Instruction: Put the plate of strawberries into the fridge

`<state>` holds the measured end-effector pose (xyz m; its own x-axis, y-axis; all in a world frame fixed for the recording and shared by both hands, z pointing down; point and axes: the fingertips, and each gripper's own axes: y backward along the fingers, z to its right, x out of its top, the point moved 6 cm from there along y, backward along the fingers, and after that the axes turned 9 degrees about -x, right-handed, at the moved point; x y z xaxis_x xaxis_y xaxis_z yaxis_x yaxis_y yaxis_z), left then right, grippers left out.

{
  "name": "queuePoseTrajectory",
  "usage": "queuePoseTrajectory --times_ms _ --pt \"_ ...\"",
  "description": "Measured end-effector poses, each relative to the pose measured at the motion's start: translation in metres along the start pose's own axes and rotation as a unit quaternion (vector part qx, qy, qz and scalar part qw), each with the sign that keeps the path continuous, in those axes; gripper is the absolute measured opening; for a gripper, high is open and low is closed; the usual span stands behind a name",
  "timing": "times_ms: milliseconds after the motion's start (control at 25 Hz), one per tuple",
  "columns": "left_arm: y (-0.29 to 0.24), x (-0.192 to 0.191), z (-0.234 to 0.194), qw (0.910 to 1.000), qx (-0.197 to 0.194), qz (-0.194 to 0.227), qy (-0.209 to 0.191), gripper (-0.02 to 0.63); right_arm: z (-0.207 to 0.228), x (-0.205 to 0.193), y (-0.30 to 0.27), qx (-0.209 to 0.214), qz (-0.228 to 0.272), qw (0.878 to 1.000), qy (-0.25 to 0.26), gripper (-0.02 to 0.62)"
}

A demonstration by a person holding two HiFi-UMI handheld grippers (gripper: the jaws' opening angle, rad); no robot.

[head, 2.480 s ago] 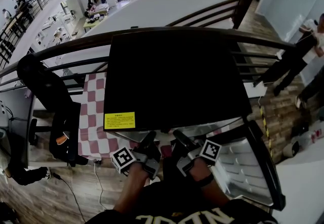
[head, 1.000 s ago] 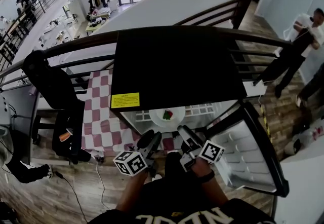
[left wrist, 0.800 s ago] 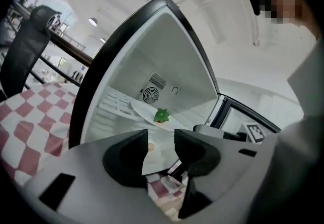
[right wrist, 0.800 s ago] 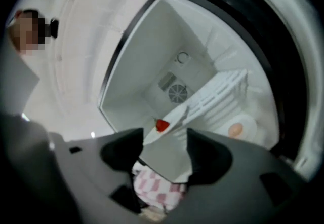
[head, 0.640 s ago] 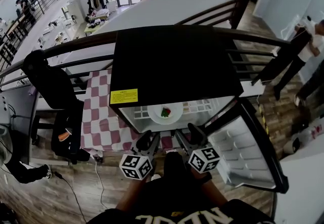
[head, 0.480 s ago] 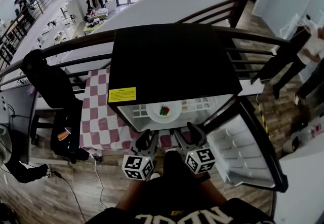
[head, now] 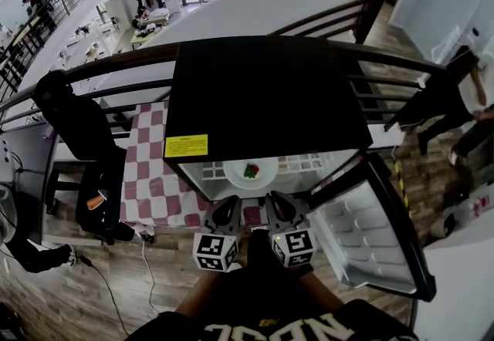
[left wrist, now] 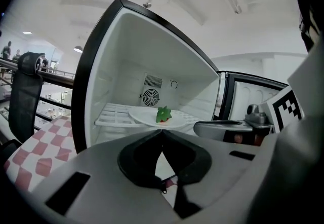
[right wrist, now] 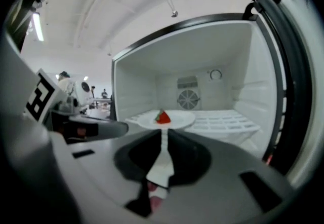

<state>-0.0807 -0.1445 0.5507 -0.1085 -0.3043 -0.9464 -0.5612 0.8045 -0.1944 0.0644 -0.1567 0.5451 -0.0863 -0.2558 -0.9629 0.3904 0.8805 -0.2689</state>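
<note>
**Both claws in front of the open fridge, plate already on its shelf**

Nearest, the left gripper (head: 227,211) has its jaws pressed together at the tips with nothing in them. Just beside it, the right gripper (head: 278,207) is closing its jaws, a thin slit left between them and nothing in it. Both point into the fridge (head: 262,100), well short of its opening. Its door (head: 374,231) is swung wide on the right. Inside, the white plate (head: 236,175) sits on the wire shelf (head: 309,164) towards the left, carrying one red strawberry (head: 252,170) with a green top. A round fan grille (left wrist: 150,97) shows on the back wall. To the left of the fridge lie a checked cloth (head: 150,170) and a black chair (head: 77,131), with a dark railing (head: 116,65) behind.
</note>
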Motion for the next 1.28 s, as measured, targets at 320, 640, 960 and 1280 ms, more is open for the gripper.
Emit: queuePoseTrajectory --times_ms 320,640,960,1280 --pt "-0.018 0.005 0.000 0.9998 -0.013 -0.012 -0.007 0.020 -0.009 0.013 -0.017 0.014 0.002 1.000 0.014 0.035" --pt "-0.037 0.008 -0.011 0.9998 -0.008 -0.020 -0.001 0.020 -0.004 0.017 -0.035 0.009 -0.002 1.000 0.015 0.032" --pt "-0.051 0.019 -0.016 0.9997 -0.010 -0.021 0.010 0.020 -0.001 0.021 -0.053 0.017 -0.006 1.000 0.015 0.032" --pt "-0.067 0.026 -0.019 0.9992 -0.012 -0.032 0.019 0.020 0.007 0.026 -0.068 0.017 -0.009 1.000 0.014 0.031"
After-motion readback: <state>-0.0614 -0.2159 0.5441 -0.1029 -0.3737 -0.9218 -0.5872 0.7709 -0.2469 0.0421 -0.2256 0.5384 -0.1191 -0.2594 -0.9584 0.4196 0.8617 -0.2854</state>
